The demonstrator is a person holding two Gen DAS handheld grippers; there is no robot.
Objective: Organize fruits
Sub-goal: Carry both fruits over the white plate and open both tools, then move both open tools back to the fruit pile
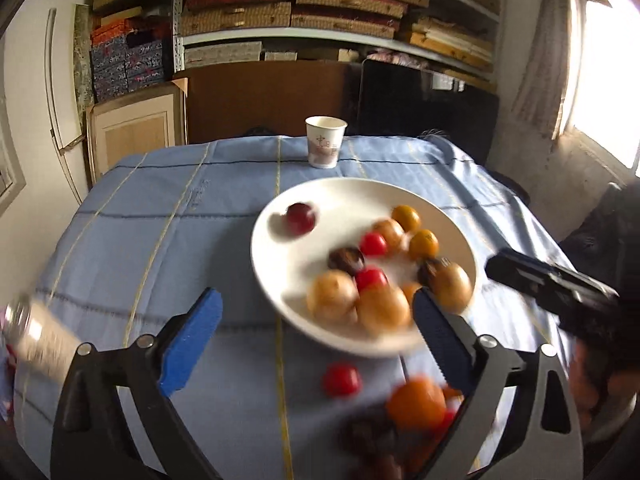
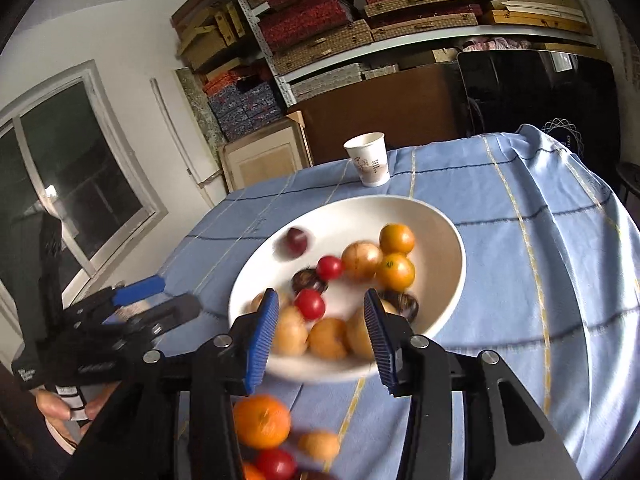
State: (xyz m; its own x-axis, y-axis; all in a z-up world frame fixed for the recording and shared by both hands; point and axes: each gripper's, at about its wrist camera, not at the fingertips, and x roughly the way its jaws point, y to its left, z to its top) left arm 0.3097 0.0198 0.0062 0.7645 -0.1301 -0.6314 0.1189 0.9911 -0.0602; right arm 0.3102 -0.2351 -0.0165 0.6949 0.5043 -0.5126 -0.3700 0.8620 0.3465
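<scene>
A white plate [image 1: 280, 280] on the blue tablecloth holds several fruits: yellow-orange ones, red tomatoes [image 1: 373, 243] and dark ones. A dark red fruit [image 1: 300, 218] lies apart near the plate's far left rim, blurred. My left gripper [image 1: 316, 296] hangs above the plate's near edge, open wide with nothing between its pads. Loose on the cloth below it are a red tomato [image 1: 341, 379], an orange [image 1: 416, 404] and dark fruits [image 1: 372, 436]. In the right wrist view my right gripper [image 2: 320, 298] stands partly open over the plate [image 2: 440, 240], empty, with the orange [image 2: 262, 422] beneath it.
A paper cup [image 1: 325, 142] stands behind the plate near the table's far edge. A clear bottle [image 1: 36, 332] lies blurred at the left. Shelves of stacked boxes fill the back wall. A hand [image 2: 52, 404] holds the left gripper [image 2: 140, 300] at the table's left edge.
</scene>
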